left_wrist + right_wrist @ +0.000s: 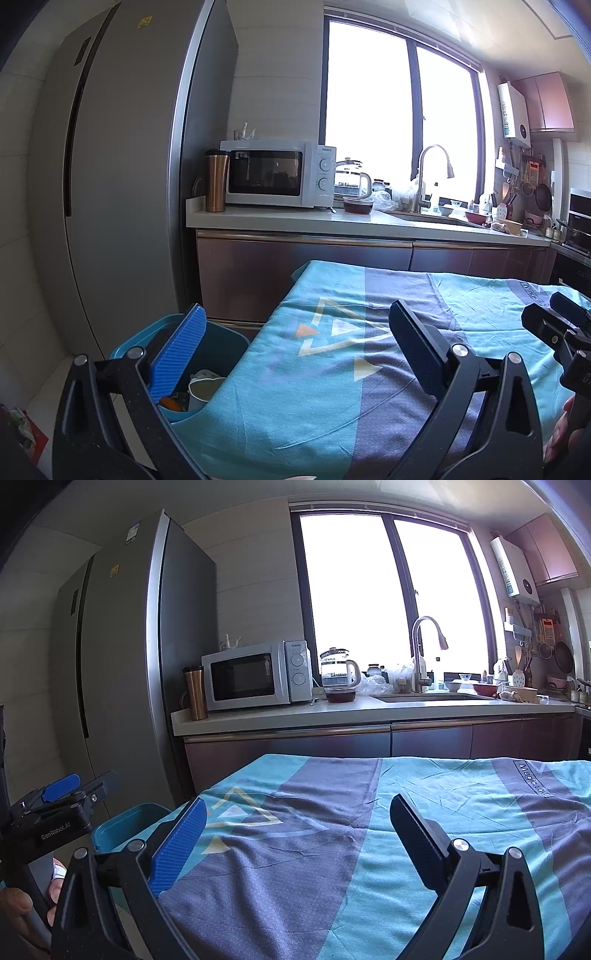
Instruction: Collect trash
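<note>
Right now, at the far left I see the teal trash bin (218, 343) standing on the floor against the table's left edge, beside the grey fridge (122, 155); inside it lie a pale cup-like piece and an orange scrap. My left gripper (295, 343) hangs spread wide and empty, its blue finger (177, 354) over the bin's mouth, the other above the cloth. Further right, the teal-and-grey tablecloth (424, 812) covers the table, with no loose trash showing on it. My right gripper (295, 834) hovers above it, likewise spread and holding nothing, well apart from the bin.
</note>
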The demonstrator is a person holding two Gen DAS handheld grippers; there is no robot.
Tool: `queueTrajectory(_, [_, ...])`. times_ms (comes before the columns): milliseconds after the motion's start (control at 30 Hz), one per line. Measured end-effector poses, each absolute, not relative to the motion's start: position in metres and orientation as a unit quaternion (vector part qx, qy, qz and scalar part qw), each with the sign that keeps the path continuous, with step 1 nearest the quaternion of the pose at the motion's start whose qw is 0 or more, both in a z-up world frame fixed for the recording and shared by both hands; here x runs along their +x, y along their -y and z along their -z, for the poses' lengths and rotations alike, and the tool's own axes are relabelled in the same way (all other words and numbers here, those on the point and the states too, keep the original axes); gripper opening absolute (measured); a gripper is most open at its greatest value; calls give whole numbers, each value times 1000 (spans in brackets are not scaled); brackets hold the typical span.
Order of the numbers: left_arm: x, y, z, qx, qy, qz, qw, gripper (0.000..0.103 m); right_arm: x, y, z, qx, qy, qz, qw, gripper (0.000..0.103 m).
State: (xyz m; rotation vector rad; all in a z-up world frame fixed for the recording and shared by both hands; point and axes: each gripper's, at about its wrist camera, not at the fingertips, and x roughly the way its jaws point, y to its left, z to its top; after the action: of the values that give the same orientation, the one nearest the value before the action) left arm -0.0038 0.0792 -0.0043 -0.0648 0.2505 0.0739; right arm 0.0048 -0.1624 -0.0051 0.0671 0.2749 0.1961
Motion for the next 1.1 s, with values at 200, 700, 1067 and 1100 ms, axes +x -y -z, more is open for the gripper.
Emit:
queueTrajectory(200, [-4, -79, 5, -30, -123, -40, 991, 97, 5, 163, 5, 33, -137, -97, 985, 96])
queueTrajectory(700, [-6, -77, 4, -27, -123, -43, 991, 97, 3, 162, 6, 33, -136, -93, 986, 96])
queueTrajectory(1067, [-7, -79, 2, -28, -122, -46, 991, 97, 3, 161, 5, 33, -134, -92, 986, 96])
queueTrajectory(1100, [-7, -80, 2, -28, -121, -46, 991, 97, 3, 161, 5, 33, -134, -91, 986, 96])
